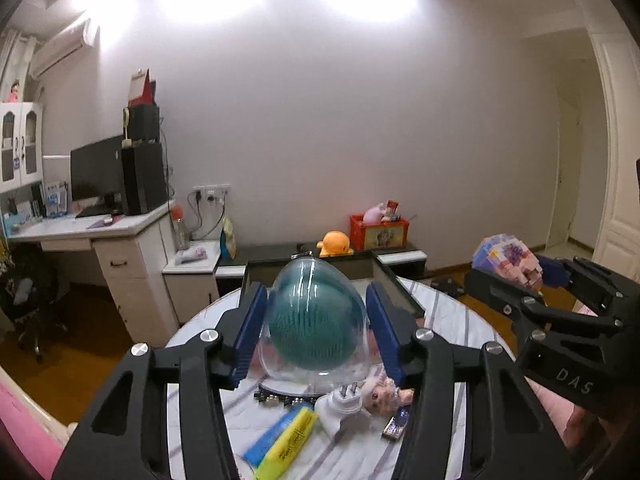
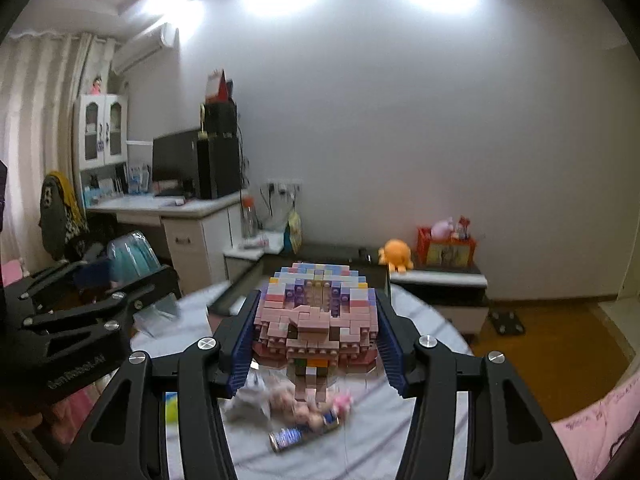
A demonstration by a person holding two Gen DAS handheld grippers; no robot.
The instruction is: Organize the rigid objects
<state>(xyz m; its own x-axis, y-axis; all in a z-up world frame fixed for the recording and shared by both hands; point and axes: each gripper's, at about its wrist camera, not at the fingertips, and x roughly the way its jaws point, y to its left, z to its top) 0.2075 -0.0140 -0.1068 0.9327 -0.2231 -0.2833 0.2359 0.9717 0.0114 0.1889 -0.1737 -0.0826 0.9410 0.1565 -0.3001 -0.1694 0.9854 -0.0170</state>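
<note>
A clear egg-shaped dome point(image 1: 314, 316) with a teal ball inside hangs above the table, and my left gripper point(image 1: 316, 320) is shut on it, blue pads against its sides. In the right wrist view my right gripper point(image 2: 316, 328) is shut on a pastel brick-built figure point(image 2: 316, 312), also lifted off the table. Each gripper shows in the other's view: the brick figure point(image 1: 506, 258) at the far right, the dome point(image 2: 132, 256) at the far left.
Under the grippers a round table with a striped cloth point(image 1: 448, 320) bears a yellow highlighter point(image 1: 292, 438), a blue one point(image 1: 268, 436), a white plug point(image 1: 344, 404), a small doll point(image 1: 380, 392) and a battery point(image 2: 286, 438). A dark open tray point(image 1: 396, 284) stands at its far edge.
</note>
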